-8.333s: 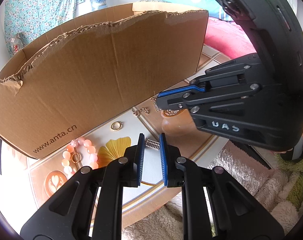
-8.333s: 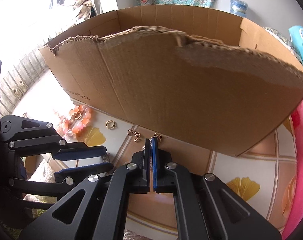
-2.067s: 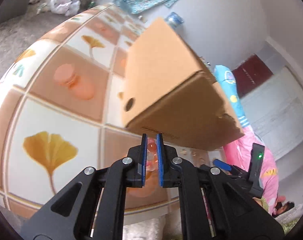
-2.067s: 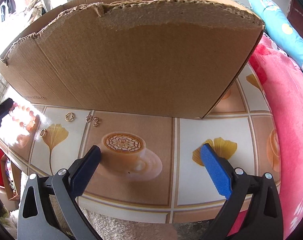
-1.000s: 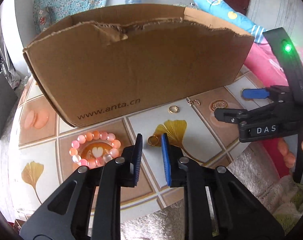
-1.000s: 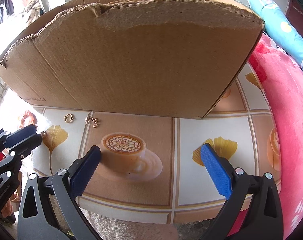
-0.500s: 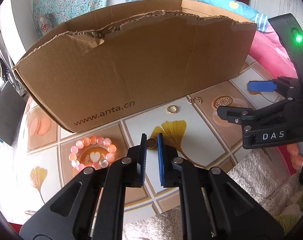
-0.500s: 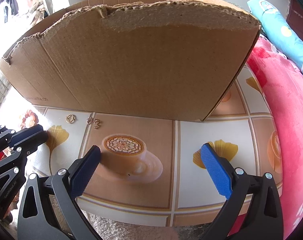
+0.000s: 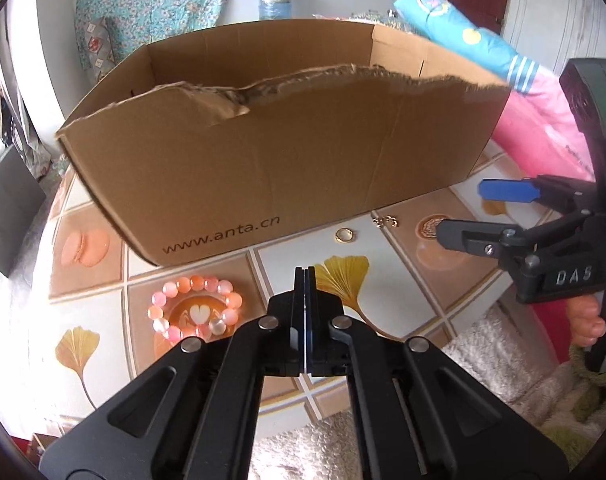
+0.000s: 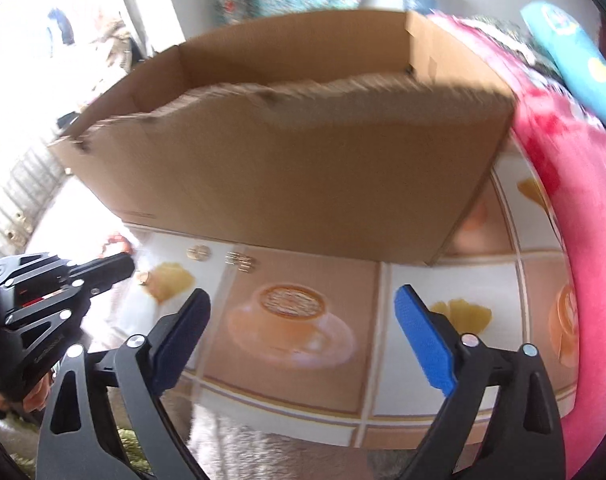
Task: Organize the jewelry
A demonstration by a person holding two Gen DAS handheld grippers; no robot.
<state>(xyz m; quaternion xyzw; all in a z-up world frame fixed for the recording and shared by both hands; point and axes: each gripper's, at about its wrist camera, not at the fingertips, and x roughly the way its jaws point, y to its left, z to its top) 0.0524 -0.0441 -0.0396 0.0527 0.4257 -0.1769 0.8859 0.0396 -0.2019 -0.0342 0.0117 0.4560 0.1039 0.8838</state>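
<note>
Tiled with coffee-cup prints, the desk (image 9: pixel 403 280) carries a torn cardboard box (image 9: pixel 303 160), with a bead bracelet (image 9: pixel 159 312), a gold ring (image 9: pixel 344 235) and a small chain (image 9: pixel 385 222) laid before it. The left gripper's (image 9: pixel 305 272) fingers are pressed flat together, possibly on something tiny that could be dropped unseen, while the right gripper's (image 10: pixel 301 298) fingers, wide and closing on nothing, could be swept into the chain.

Both views are lit by bright daylight. In the right wrist view, a blown-out white area is seen from nine to eleven o'clock, and the whole picture is smeared by motion blur, so the cardboard box (image 10: pixel 303 152) edges are softened. The left wrist view is sharp; glare is seen on the desk (image 9: pixel 103 360) at eight o'clock. Straight lines are bent by fisheye distortion, and dark vignetting is seen at the corners.
</note>
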